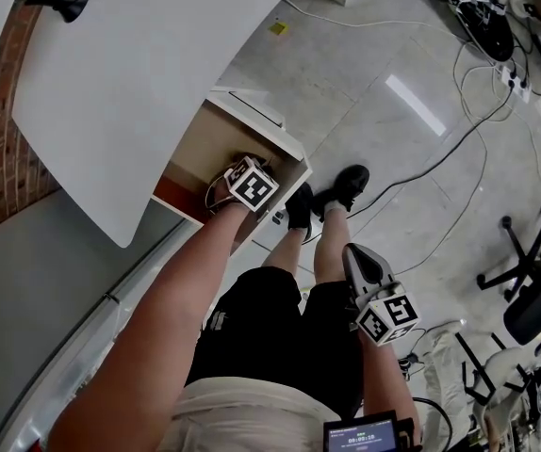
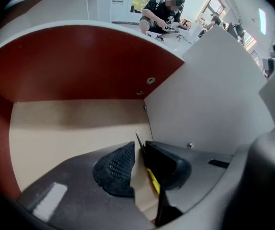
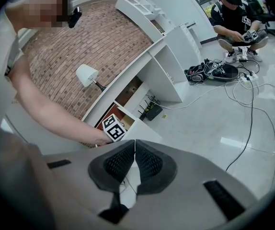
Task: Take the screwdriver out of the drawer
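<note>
We note the thin-tipped yellow screwdriver (image 2: 152,178) between the left gripper's (image 2: 140,151) narrow, unclamped jaws, hugging the drawer's (image 2: 70,123) white wall, bare floor leftward; right gripper (image 3: 135,148) closed.

The open wooden drawer (image 2: 70,128) has a beige floor, dark red inner walls and a white side panel. The slim screwdriver (image 2: 153,180) has a yellow handle. The grey left gripper (image 2: 140,150) has black cross-hatched pads (image 2: 116,169).

The left claw (image 1: 250,185) points down inside the open drawer (image 1: 269,132).

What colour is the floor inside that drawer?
The drawer floor is pale beige, clearest in the left gripper view.
</note>
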